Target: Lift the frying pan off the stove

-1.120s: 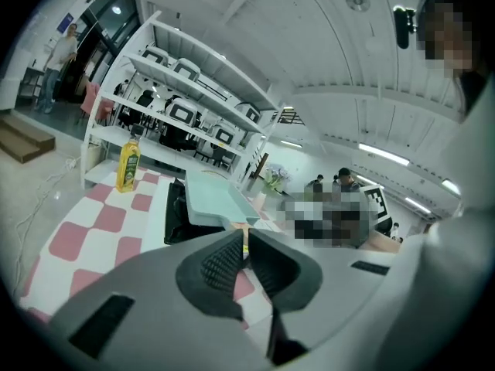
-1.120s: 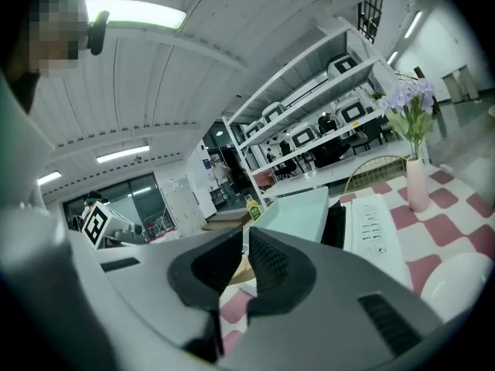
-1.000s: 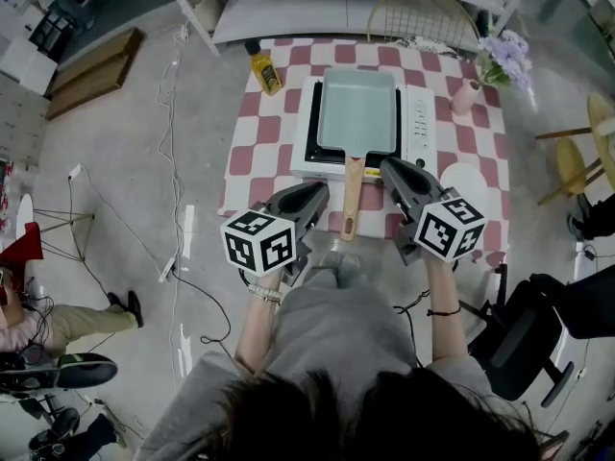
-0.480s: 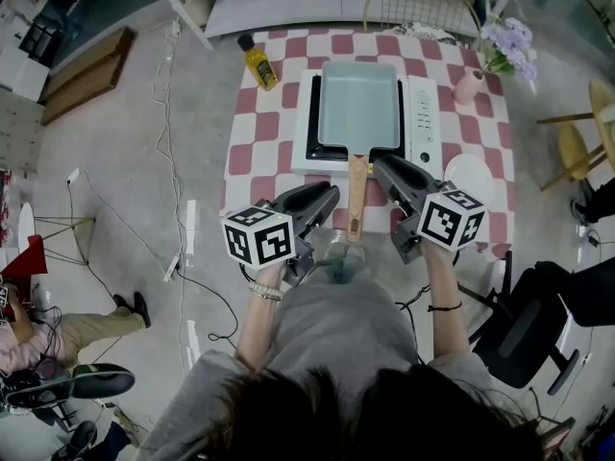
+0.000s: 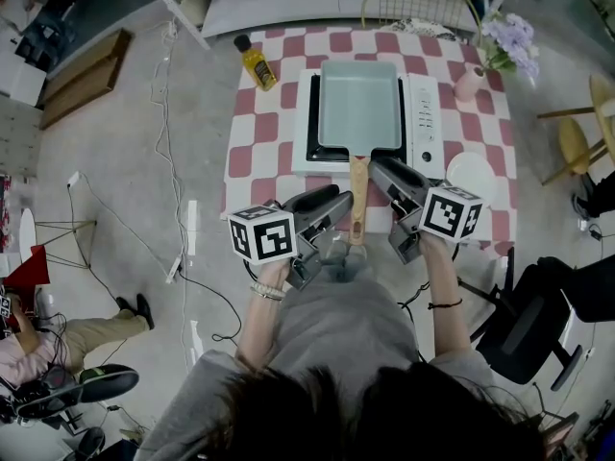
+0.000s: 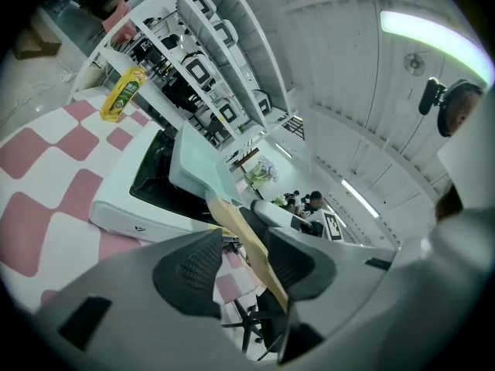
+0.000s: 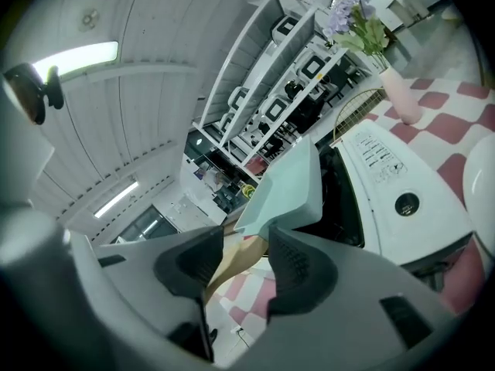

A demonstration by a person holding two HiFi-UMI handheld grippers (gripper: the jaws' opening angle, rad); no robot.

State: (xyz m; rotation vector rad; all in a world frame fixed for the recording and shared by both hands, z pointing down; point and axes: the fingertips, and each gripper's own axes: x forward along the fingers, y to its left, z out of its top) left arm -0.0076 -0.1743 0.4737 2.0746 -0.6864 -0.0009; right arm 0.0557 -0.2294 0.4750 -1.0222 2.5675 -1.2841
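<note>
A rectangular pale-teal frying pan (image 5: 358,104) sits on the white stove (image 5: 423,113), its wooden handle (image 5: 356,195) pointing toward me. My left gripper (image 5: 338,206) reaches in from the left and my right gripper (image 5: 381,173) from the right, both close beside the handle. In the left gripper view the handle (image 6: 249,244) runs through the gap of the left gripper (image 6: 244,265), whose jaws are opening. In the right gripper view the handle (image 7: 236,255) lies between the jaws of the right gripper (image 7: 244,263), also opening, with the pan (image 7: 290,188) just ahead. No pad visibly presses on the handle.
The stove stands on a pink-and-white checked tablecloth (image 5: 259,133). A yellow bottle (image 5: 258,65) is at the back left, a pink vase with purple flowers (image 5: 468,83) at the back right, a white plate (image 5: 471,173) at the front right. A wire basket (image 5: 413,8) is behind.
Both grippers have moved inward to the pan's handle, and their jaws have gone from shut to parted. The pan has not moved.
</note>
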